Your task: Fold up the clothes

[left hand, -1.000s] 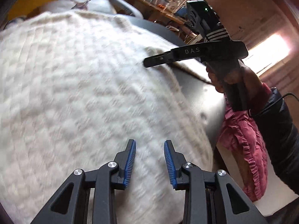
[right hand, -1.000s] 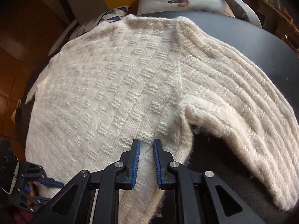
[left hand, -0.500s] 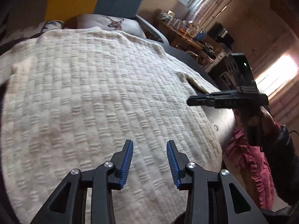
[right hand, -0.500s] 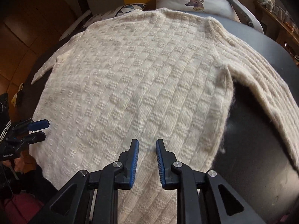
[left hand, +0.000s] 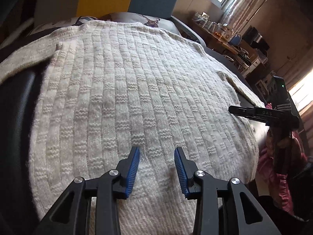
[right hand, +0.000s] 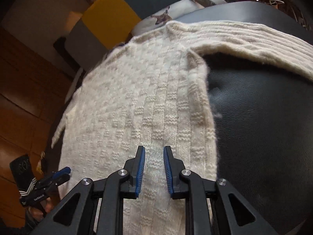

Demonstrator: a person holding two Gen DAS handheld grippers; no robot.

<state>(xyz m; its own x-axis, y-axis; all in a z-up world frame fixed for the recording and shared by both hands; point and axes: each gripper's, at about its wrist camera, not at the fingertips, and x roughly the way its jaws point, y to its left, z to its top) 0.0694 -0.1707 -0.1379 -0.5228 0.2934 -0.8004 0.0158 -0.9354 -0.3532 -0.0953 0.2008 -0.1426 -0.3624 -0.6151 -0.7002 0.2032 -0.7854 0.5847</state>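
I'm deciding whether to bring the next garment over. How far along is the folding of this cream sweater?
Done: the cream knit sweater lies spread flat on the dark leather surface, one sleeve stretched out sideways. In hand: nothing; the left gripper and right gripper are open near the hem, gripping no fabric. Left: every fold, since no sleeve or side is turned in.

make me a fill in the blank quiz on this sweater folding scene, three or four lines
1. The cream knitted sweater lies spread on a ____ leather surface.
2. The pads of the left gripper are coloured ____.
3. The pale cushion beyond the sweater's far edge bears a picture of a ____.
4. Between the fingers of the right gripper nothing is clamped; its jaws stand ____.

Missing words: black; blue; deer; open
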